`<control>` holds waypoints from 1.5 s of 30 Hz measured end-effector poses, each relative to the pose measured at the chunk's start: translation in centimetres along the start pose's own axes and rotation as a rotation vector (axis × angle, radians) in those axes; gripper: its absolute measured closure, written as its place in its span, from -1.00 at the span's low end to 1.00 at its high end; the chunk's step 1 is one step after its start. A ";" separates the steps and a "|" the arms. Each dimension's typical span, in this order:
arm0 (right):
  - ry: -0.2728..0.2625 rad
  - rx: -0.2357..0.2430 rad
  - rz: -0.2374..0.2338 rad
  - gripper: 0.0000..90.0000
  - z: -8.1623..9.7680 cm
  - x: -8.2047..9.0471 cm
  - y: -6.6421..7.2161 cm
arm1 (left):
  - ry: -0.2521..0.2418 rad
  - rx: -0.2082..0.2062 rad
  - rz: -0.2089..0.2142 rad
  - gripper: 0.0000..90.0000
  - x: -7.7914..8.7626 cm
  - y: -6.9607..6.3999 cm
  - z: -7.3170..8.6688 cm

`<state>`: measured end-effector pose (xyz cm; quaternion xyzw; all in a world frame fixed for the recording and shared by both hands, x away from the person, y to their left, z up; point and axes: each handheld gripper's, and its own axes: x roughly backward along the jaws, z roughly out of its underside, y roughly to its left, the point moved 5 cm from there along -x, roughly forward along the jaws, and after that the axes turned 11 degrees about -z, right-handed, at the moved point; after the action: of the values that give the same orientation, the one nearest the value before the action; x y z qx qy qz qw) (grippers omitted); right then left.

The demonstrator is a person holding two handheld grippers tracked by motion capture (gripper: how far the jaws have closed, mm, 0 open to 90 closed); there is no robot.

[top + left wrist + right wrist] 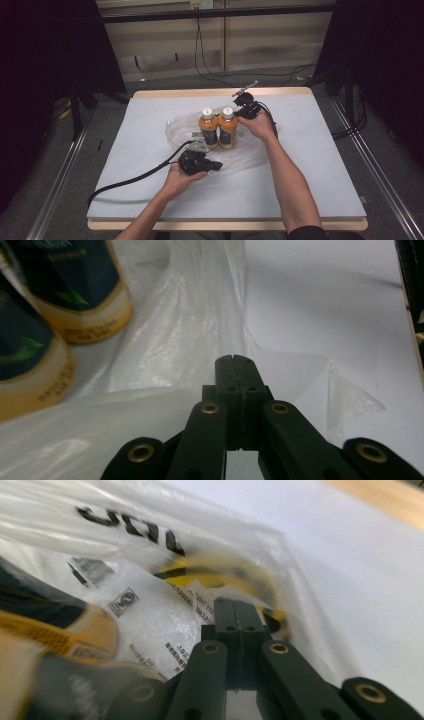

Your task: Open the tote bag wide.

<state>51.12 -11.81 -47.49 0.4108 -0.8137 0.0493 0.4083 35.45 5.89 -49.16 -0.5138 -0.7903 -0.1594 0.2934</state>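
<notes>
Two orange drink bottles with white caps, the left bottle [208, 129] and the right bottle [227, 127], stand side by side on a clear plastic bag [175, 127] in the middle of the table. My left gripper [219, 165] lies low in front of them, its tips pointing right over the film. In the left gripper view the gripper [233, 360] is shut above the bag [165, 340], with the bottle bases [85, 290] at upper left. My right gripper [239, 114] is beside the right bottle. It [234, 602] is shut against the printed bag film [150, 530]; whether it pinches the film I cannot tell.
The grey-white table mat [320, 165] has a wooden border [210, 93]. A black cable [130, 180] trails from my left gripper to the front left edge. Dark stands and floor cables surround the table. Bare mat [325, 300] lies right of the bag.
</notes>
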 end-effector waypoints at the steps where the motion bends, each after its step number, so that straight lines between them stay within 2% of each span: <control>1: -0.024 -0.001 -0.011 1.00 -0.1 0.5 0.2 | -0.010 0.002 -0.004 1.00 0.2 0.2 -0.1; 7: -0.118 0.056 -0.022 1.00 -0.2 3.5 1.6 | -0.081 0.039 -0.055 1.00 2.1 1.5 -0.7; 11: -0.143 0.086 -0.019 1.00 0.4 5.1 2.2 | -0.106 0.045 -0.090 1.00 3.3 2.0 -0.5; 14: -0.167 0.090 -0.020 1.00 1.1 6.0 2.3 | -0.108 0.037 -0.111 1.00 3.9 2.2 -0.1; 15: -0.171 0.095 -0.020 1.00 1.4 6.2 2.4 | -0.112 0.045 -0.117 1.00 4.2 2.2 0.0; 17: -0.184 0.102 -0.023 1.00 1.9 6.8 2.6 | -0.109 0.035 -0.146 1.00 5.0 2.6 0.4; 19: -0.210 0.110 -0.033 1.00 2.4 7.6 3.0 | -0.117 0.049 -0.162 1.00 5.9 2.8 0.7; 21: -0.216 0.120 -0.031 1.00 3.0 8.1 3.3 | -0.112 0.049 -0.190 1.00 7.0 3.4 1.2; 23: -0.224 0.124 -0.033 1.00 3.7 8.8 3.6 | -0.117 0.074 -0.207 1.00 7.9 3.9 1.8; 27: -0.249 0.131 -0.029 1.00 5.0 9.9 4.3 | -0.127 0.094 -0.253 1.00 9.7 4.6 3.0; 28: -0.250 0.133 -0.030 1.00 5.3 10.1 4.5 | -0.130 0.106 -0.260 1.00 10.0 4.6 3.2; 32: -0.256 0.148 -0.006 1.00 6.7 11.2 5.6 | -0.120 0.097 -0.290 0.98 11.2 4.4 4.3; 33: -0.263 0.150 -0.007 1.00 7.0 11.5 5.9 | -0.124 0.112 -0.287 0.98 11.4 4.2 4.7; 38: -0.294 0.140 0.017 1.00 9.8 13.6 7.2 | -0.138 0.152 -0.326 0.94 13.3 3.7 6.4; 42: -0.319 0.116 0.029 1.00 12.1 15.6 7.6 | -0.157 0.195 -0.343 0.83 14.8 3.4 7.4; 45: -0.358 0.097 0.044 1.00 13.4 17.1 8.0 | -0.174 0.209 -0.368 0.61 15.8 2.9 7.9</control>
<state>31.47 -22.91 -42.28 0.4143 -0.8788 0.0235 0.2356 30.98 22.86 -45.52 -0.3397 -0.9052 -0.0823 0.2419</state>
